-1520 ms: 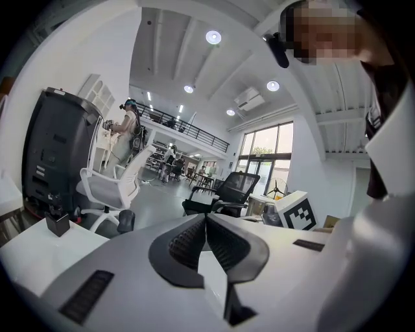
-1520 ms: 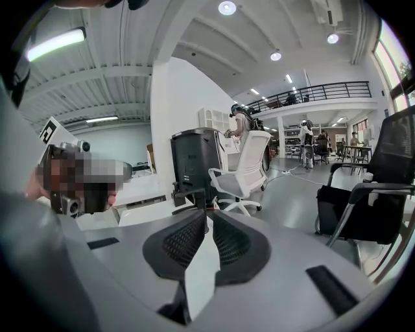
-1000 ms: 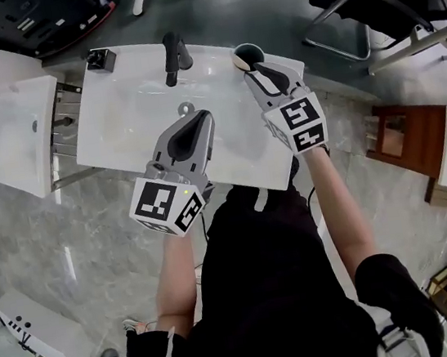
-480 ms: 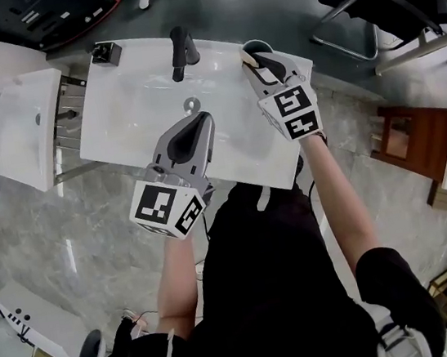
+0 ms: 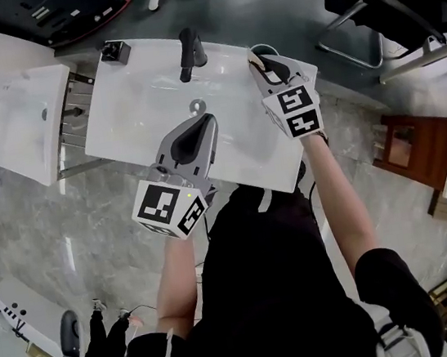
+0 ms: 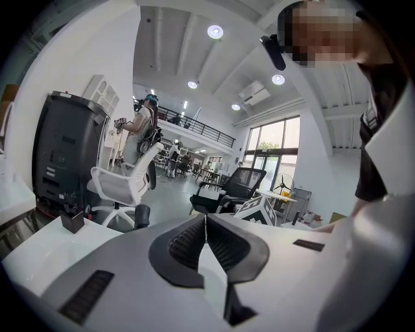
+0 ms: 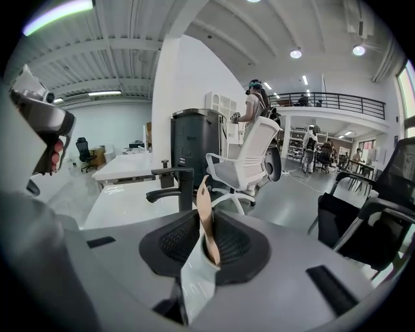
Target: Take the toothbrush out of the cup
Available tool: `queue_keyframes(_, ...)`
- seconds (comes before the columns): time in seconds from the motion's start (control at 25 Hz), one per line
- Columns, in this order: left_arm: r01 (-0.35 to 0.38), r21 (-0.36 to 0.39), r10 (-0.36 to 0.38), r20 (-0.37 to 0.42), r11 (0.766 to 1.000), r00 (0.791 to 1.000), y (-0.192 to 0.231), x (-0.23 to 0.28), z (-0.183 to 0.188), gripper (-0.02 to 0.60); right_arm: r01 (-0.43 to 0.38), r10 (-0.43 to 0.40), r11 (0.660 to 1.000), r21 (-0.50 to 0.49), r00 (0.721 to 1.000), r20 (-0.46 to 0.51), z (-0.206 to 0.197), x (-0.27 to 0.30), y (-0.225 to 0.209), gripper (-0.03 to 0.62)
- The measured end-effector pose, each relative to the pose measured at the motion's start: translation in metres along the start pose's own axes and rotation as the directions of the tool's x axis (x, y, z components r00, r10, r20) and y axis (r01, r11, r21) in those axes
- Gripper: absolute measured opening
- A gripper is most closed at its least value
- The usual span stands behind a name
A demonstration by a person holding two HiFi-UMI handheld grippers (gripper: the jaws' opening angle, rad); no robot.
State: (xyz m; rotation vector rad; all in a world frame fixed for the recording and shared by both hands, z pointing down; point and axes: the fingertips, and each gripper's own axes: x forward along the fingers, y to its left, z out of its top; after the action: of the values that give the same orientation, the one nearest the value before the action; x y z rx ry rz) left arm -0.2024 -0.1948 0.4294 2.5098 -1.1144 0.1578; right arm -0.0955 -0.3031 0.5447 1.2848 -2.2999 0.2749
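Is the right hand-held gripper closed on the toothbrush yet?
Shut on it. In the right gripper view, the jaws of the right hand-held gripper press both sides of the tan toothbrush handle.

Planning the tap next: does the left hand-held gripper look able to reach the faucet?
Probably yes: only bare basin lies between the left hand-held gripper and the faucet; the right hand-held gripper is off to the side.

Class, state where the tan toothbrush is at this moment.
In the right gripper view, the tan toothbrush is clamped between the jaws of the right gripper. The head view places it at the round cup, on the white sink's far right corner.
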Motion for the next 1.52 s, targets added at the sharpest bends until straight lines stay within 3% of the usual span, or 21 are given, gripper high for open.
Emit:
queue_keyframes(0.32, -0.007, 0.028, 0.007, 0.023, 1.0, 1.0, -0.007, -0.002, 0.013, 0.021, 0.011, -0.012, 1.0, 0.021, 1.0, 0.023, 0.007, -0.013, -0.017, 0.064)
queue_keyframes(0.96, -0.016, 0.048, 0.01, 0.111, 0.999, 0.994, -0.038, -0.019, 0.031, 0.021, 0.006, -0.015, 0.998, 0.058, 0.989, 0.144, 0.059, -0.065, -0.036, 0.063)
queue_keyframes(1.32, -0.008, 0.048, 0.0, 0.156, 0.999, 0.988, -0.06, -0.016, 0.038, 0.021, -0.012, -0.003, 0.998, 0.061, 0.969, 0.246, 0.096, -0.118, -0.045, 0.063)
queue_keyframes(1.52, -0.014, 0.049, 0.005, 0.173, 0.999, 0.985, -0.075, -0.01, 0.041, 0.021, -0.06, 0.016, 0.99, 0.126, 0.945, 0.327, 0.11, -0.153, -0.052, 0.061)
